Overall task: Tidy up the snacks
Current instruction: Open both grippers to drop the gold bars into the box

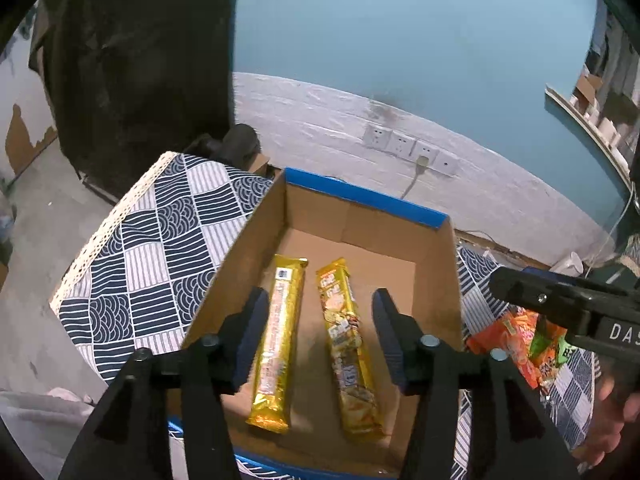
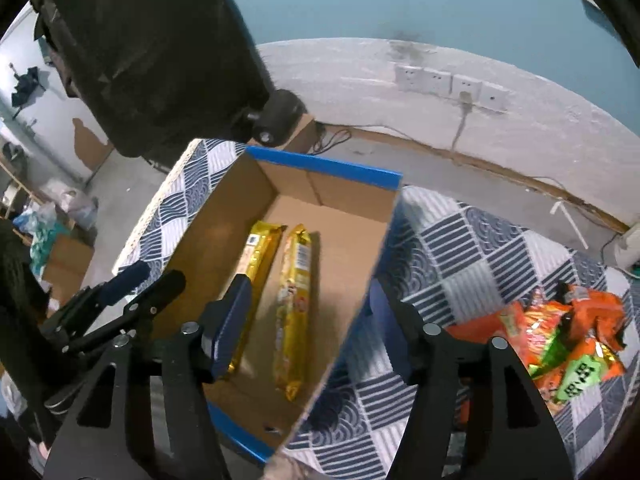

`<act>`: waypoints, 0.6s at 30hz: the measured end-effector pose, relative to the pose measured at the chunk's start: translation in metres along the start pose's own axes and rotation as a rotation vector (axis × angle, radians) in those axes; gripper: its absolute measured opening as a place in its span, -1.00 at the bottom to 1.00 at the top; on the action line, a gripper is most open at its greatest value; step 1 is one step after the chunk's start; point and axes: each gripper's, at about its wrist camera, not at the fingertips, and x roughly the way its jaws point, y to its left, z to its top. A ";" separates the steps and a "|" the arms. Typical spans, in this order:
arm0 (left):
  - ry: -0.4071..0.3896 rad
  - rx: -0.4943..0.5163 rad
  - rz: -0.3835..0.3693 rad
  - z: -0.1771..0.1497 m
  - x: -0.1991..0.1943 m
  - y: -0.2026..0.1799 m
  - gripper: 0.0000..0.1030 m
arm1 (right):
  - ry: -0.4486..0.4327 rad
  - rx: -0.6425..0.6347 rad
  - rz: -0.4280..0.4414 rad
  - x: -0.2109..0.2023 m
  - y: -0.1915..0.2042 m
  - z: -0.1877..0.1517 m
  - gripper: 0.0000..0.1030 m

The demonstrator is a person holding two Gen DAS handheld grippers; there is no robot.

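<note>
Two gold snack packs point(image 1: 276, 344) point(image 1: 348, 348) are seen lying side by side in the cardboard box point(image 1: 448, 280), below both grippers. The left gripper point(image 1: 316, 344) and right gripper point(image 2: 308, 340) are held spread apart, with nothing pinched. Orange snack bags point(image 2: 560, 344) are left on the patterned tabletop point(image 2: 460, 248) beside the box.

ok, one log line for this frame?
left gripper: open, empty | right gripper: open, empty | box: two gold packs side by side | orange packets: on cloth

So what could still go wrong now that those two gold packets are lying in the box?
The left gripper hangs open low over both gold snack packets; dropping could nudge them crooked. The right gripper straddles the cardboard box wall and might snag it. The orange packets lie heaped, awkward to pick singly.
</note>
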 end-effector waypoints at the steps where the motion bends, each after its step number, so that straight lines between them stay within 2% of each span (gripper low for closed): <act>1: -0.001 0.007 0.000 -0.001 -0.001 -0.004 0.23 | -0.004 -0.002 -0.009 -0.004 -0.003 -0.002 0.30; 10: -0.003 0.072 -0.029 -0.007 -0.013 -0.042 0.47 | -0.040 0.000 -0.088 -0.032 -0.029 -0.020 0.46; 15: -0.002 0.114 -0.034 -0.009 -0.020 -0.064 0.48 | -0.054 0.015 -0.128 -0.049 -0.047 -0.033 0.48; 18: -0.016 0.144 -0.025 -0.011 -0.024 -0.077 0.58 | -0.058 0.033 -0.143 -0.058 -0.061 -0.041 0.48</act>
